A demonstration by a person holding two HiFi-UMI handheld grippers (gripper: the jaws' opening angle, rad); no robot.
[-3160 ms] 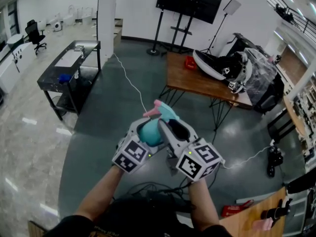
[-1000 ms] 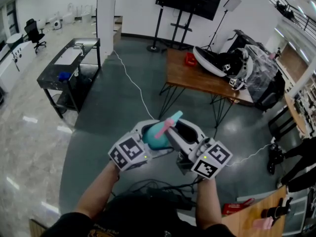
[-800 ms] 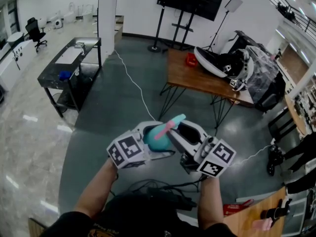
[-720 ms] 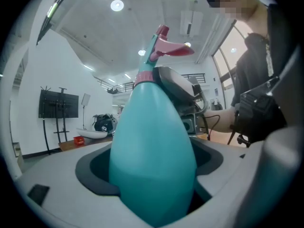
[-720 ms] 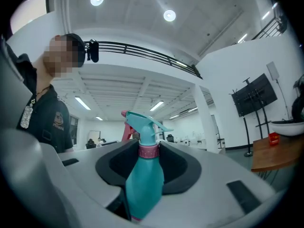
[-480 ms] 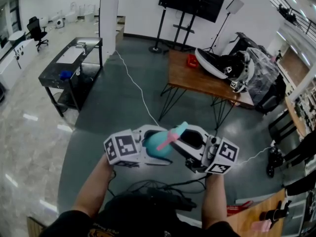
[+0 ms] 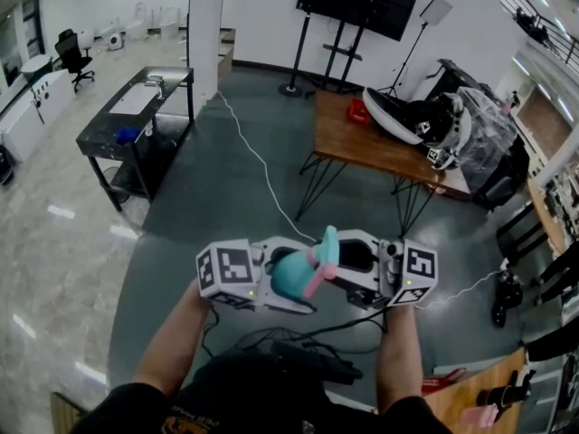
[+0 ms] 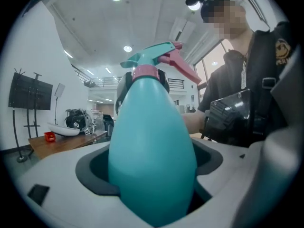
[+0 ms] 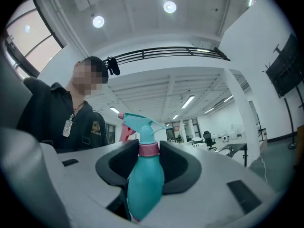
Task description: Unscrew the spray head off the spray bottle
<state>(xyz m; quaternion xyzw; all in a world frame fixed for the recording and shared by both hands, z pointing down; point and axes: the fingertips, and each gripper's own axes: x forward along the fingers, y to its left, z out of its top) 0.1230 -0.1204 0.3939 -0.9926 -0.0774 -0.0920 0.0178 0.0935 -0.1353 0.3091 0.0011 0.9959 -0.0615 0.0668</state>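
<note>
the teal spray bottle hangs in mid-air at lower centre, its fat body clamped in the left gripper. the right gripper pinches the pink collar under the spray head. smooth rounded plastic, likely light and slippery (the collar looks the right hold). threads and fill level are hidden.

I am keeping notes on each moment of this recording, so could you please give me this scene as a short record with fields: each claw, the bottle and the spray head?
left claw: shut on the teal body of the spray bottle
right claw: shut on the pink collar at the bottle's neck
spray head: teal, seated on the collar, not yet off
trigger: pink
bottle's place: held in the air between both claws, on no table
</note>
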